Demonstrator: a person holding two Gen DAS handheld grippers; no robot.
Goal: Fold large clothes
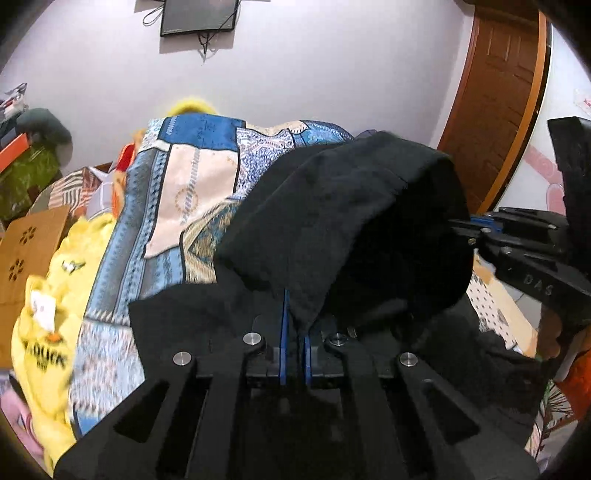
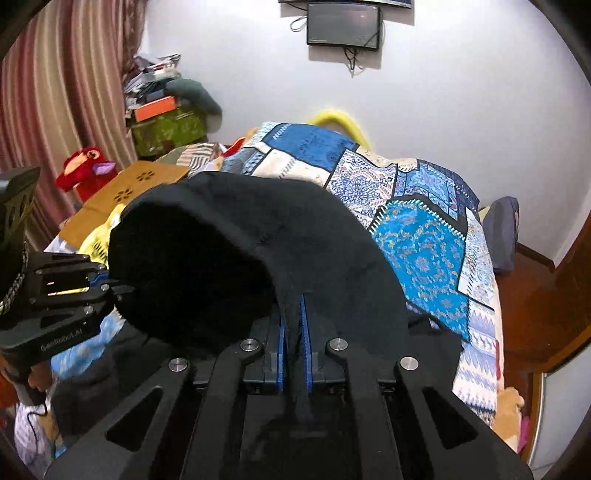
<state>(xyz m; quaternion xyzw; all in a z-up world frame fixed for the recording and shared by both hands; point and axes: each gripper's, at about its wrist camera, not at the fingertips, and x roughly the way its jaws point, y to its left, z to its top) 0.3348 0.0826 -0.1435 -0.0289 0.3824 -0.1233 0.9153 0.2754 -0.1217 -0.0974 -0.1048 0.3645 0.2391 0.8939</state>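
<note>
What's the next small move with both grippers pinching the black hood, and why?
Probably carry the black fabric hood forward and lay it flat on the blue patchwork bedspread: left gripper and right gripper are each shut on its edge, holding it raised and ballooned open.

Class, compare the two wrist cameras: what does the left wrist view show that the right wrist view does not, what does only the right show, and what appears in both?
Only the left wrist view shows the wooden door and the yellow duck-print garment.

Only the right wrist view shows the striped curtain and the red plush toy.

Both show the black garment lifted over the patchwork bedspread, the wall-mounted screen, and each gripper, the left gripper and right gripper, shut on a fold of black cloth.
</note>
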